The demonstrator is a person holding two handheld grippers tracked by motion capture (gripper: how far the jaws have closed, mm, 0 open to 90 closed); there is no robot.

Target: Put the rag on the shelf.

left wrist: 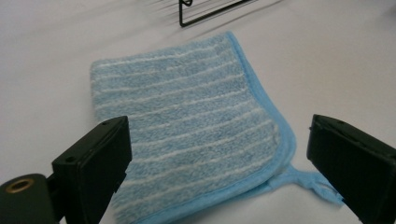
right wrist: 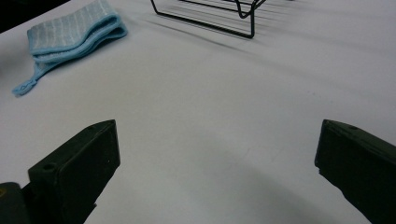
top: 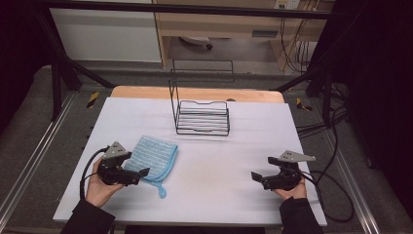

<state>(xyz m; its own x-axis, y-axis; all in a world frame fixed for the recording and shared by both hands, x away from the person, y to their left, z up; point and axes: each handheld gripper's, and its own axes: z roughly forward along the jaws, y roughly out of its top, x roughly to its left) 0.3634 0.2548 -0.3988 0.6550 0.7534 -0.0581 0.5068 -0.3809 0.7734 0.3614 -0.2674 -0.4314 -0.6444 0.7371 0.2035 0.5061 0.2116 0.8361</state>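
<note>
While a folded blue cloth (top: 152,157) lies flat on the white worktop (top: 219,161), toward its left side, the left hand-held gripper (top: 139,174) is held just over the cloth's near edge with its jaws spread wide, and nothing is gripped. In the left gripper view the cloth (left wrist: 187,135) is seen between the two jaws, its loop trailing beside the right one. The right hand-held gripper (top: 260,171) is kept well apart on the right, jaws also wide and empty. A black wire rack (top: 202,117) stands farther back.
</note>
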